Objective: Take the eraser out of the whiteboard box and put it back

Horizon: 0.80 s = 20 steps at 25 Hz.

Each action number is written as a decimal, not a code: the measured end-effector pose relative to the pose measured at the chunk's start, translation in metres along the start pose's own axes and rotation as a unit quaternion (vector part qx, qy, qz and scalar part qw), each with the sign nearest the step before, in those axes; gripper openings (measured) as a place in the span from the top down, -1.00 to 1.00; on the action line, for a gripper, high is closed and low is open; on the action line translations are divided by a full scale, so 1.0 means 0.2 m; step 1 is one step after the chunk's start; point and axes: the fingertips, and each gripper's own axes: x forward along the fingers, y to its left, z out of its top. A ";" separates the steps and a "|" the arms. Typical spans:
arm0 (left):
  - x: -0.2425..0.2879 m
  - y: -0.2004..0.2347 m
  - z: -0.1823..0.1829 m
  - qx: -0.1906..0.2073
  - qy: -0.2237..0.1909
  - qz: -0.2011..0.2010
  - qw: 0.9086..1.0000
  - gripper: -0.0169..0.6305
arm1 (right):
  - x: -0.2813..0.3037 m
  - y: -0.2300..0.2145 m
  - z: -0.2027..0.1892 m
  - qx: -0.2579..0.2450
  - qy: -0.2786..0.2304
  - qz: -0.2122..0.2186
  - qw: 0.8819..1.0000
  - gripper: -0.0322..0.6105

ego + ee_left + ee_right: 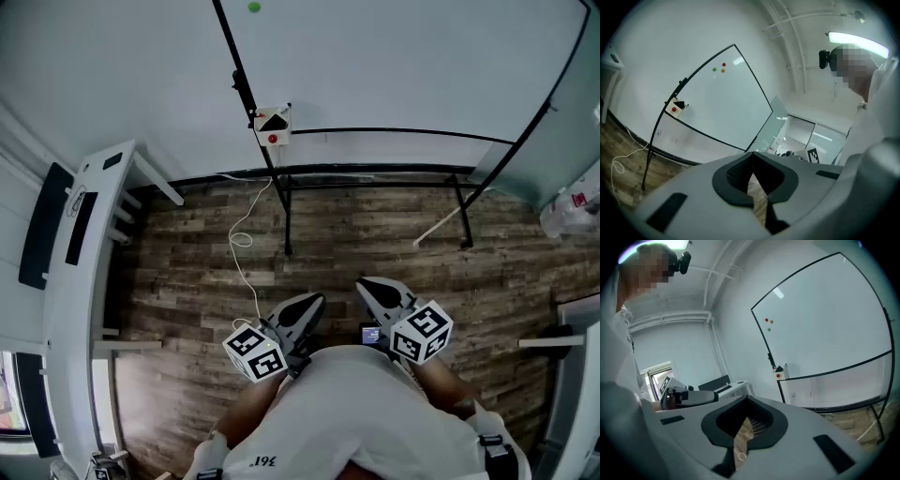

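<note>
Jaws pressed together on the left gripper (302, 317) and right gripper (382, 292), nothing between them (both close to the body). The eraser (274, 121) sits in the whiteboard box (283, 137), well apart. Taking it out looks not yet begun; next calls for reaching forward and spreading one pair

The left claw (302, 314) and right claw (382, 292) are pale grey with black pads, each bearing a white cube (255, 352) patterned with black squares. Below them, the floor (187, 281) is streaked brown planking. Ahead of the claws are a white, black-framed whiteboard (394, 66) with green, red and orange magnets (723, 71), and a white whiteboard box (273, 134) with a red dot and a black eraser (274, 121).
</note>
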 end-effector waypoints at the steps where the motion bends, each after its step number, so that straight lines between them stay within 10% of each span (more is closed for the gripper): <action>1: 0.00 0.01 0.00 0.004 0.000 -0.002 1.000 0.93 | 0.00 0.00 0.00 -0.001 0.001 0.000 1.000 0.82; 20: 0.03 0.02 -0.01 0.011 -0.023 0.034 0.999 0.93 | -0.07 -0.06 -0.03 -0.007 -0.002 0.021 1.000 0.81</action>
